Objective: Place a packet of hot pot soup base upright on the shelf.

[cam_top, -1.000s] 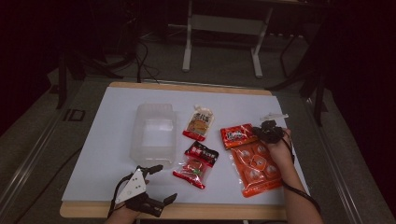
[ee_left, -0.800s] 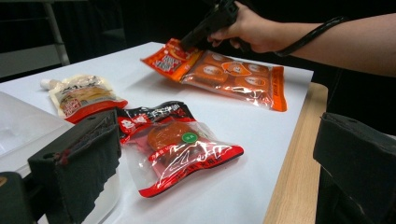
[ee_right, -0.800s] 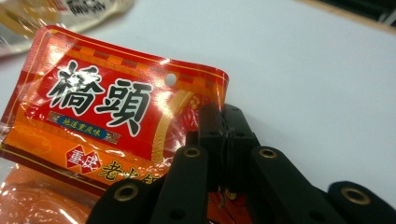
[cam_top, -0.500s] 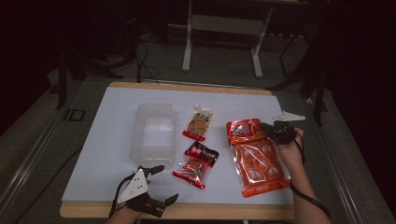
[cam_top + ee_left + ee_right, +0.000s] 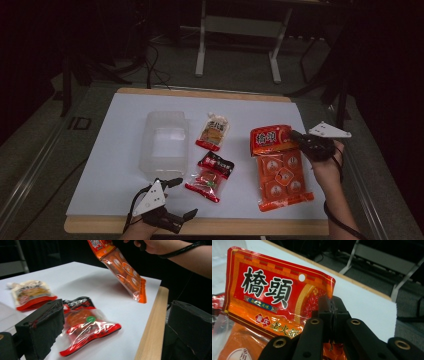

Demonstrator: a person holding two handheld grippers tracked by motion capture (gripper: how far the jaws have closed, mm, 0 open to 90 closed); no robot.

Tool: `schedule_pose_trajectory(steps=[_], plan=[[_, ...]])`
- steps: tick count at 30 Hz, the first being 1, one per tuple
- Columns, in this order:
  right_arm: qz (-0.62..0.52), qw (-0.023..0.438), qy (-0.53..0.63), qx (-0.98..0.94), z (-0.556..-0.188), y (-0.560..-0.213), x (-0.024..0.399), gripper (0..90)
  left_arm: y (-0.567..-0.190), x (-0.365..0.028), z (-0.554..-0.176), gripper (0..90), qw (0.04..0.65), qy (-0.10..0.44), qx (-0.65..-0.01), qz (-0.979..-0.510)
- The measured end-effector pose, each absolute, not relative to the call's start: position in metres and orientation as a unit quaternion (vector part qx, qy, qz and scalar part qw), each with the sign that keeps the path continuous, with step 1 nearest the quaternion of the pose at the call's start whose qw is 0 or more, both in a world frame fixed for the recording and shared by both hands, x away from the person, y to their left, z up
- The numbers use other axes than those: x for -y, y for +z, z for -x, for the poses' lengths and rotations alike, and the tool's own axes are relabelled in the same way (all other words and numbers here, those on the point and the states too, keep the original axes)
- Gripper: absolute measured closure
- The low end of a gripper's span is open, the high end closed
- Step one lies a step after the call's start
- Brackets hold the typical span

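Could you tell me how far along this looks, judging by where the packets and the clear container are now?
Nothing looks packed yet: the clear container sits empty. In hand: the right gripper is shut on the big orange packet, its top lifted and bottom edge on the table. The left gripper waits open. The beige packet and red-black packet lie untouched.

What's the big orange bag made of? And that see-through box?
The orange bag looks like thin glossy plastic film: it crinkles, shines, and its lower part is clear, showing round pieces inside. The box looks like cloudy, translucent plastic, probably rigid, since it keeps its shape and the white table shows through it.
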State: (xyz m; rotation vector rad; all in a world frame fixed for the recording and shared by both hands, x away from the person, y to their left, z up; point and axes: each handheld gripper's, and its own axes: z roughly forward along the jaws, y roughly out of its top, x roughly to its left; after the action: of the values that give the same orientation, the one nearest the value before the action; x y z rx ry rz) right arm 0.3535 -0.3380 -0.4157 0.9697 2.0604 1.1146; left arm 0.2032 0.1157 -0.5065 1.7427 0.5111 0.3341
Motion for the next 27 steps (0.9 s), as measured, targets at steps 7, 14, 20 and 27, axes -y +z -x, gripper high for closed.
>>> schedule_pose_trajectory(steps=[7, 14, 20, 27], plan=[[-0.343, 0.315, 0.441, -0.767, -0.327, -0.4, 0.344, 88.3, -0.496, -0.1, -0.204, 1.4, 0.609, 0.137, -0.218, -0.75], [-0.327, 0.325, 0.451, -0.764, -0.307, -0.389, 0.348, 88.3, -0.49, -0.076, -0.214, 1.4, 0.606, 0.11, -0.222, -0.756], [-0.315, 0.332, 0.464, -0.758, -0.29, -0.383, 0.355, 88.2, -0.486, -0.053, -0.225, 1.4, 0.616, 0.097, -0.223, -0.749], [-0.312, 0.336, 0.482, -0.746, -0.271, -0.382, 0.367, 88.3, -0.483, -0.022, -0.235, 1.4, 0.608, 0.088, -0.208, -0.761]])
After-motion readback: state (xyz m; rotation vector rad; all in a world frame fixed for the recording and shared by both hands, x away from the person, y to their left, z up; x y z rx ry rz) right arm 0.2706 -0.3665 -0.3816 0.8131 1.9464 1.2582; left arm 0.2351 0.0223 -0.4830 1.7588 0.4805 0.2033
